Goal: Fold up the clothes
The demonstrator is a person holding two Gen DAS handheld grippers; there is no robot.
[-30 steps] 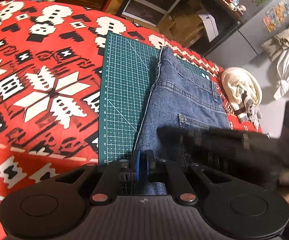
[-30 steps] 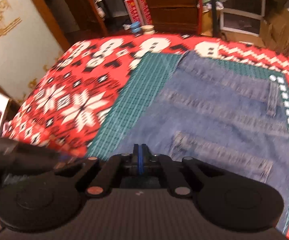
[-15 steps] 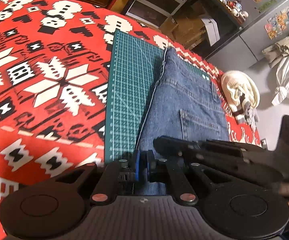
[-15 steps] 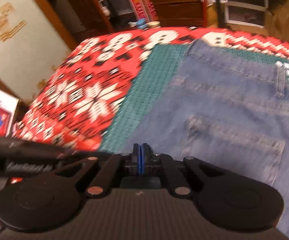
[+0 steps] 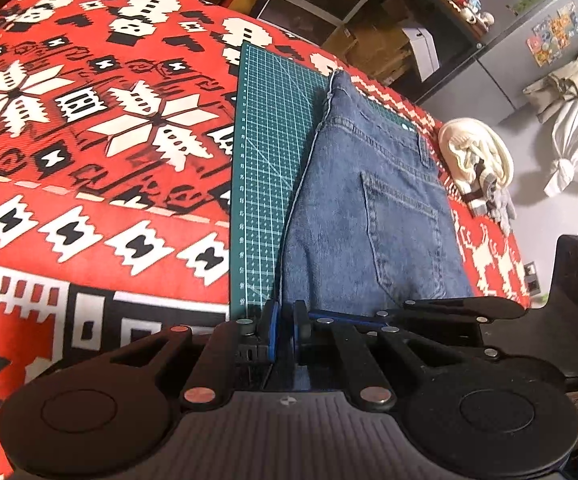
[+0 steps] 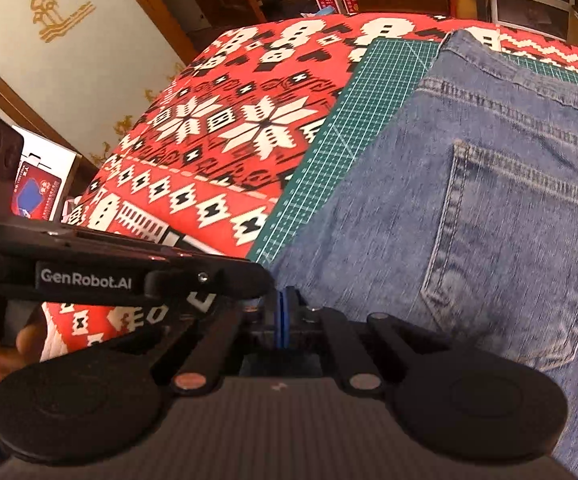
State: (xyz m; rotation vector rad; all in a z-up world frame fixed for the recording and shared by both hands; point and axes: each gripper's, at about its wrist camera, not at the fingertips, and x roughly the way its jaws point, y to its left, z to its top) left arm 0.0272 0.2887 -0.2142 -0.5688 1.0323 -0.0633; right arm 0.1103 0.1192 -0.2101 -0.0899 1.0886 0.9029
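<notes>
Denim jeans (image 5: 369, 216) lie flat on the green cutting mat (image 5: 265, 168), back pocket up, over the red patterned blanket (image 5: 89, 140). I see my left gripper (image 5: 285, 326) at the mat's near edge, jaws narrow with denim between the pads. My right gripper (image 6: 285, 314) is pressed closed beside it.

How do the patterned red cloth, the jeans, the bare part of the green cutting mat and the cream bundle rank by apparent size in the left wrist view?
Largest to smallest as they look:
1. red cloth
2. jeans
3. green cutting mat, bare part only
4. cream bundle
Fisheye and nearness distort true sizes.
</notes>
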